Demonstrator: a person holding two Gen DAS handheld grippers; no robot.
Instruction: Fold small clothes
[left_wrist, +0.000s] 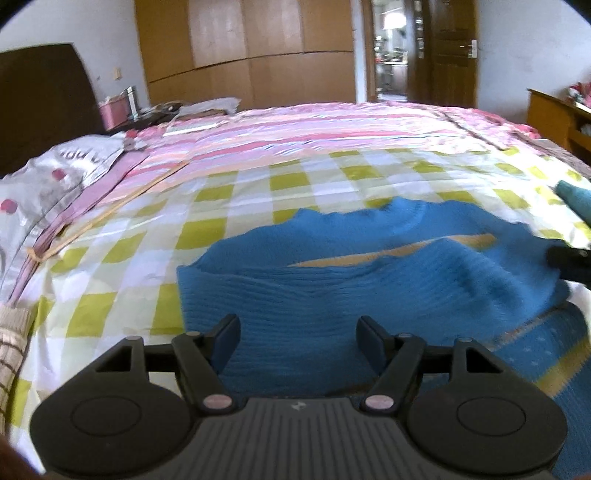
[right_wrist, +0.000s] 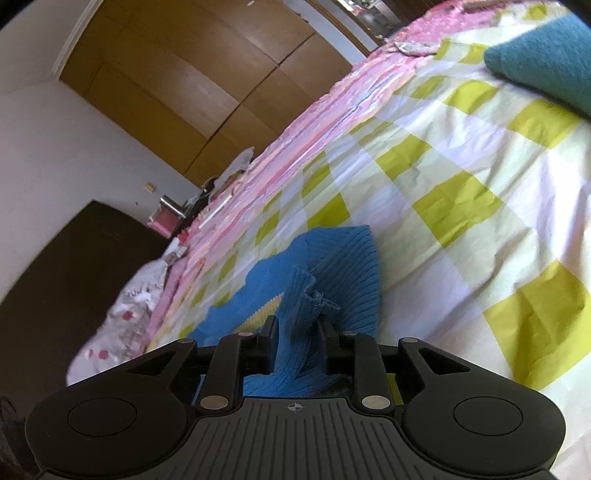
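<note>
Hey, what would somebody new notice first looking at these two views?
The bright blue knit sweater spread on the green-and-white checked sheet, filling the middle of the left view. In the right view, the right claw has a bunched fold of it between its fingers. A darker teal garment lies farther up the bed.

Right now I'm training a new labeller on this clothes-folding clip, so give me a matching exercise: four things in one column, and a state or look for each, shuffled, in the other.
Things:
1. left hand-held gripper
2. right hand-held gripper
3. blue knit garment
4. bed cover

States:
A. green and white checks
B. bunched knit fabric between its fingers
C. lying on the bed, partly folded over
D. fingers wide apart, nothing between them

Pairs: 1-D, 2-B, 3-C, 4-A
</note>
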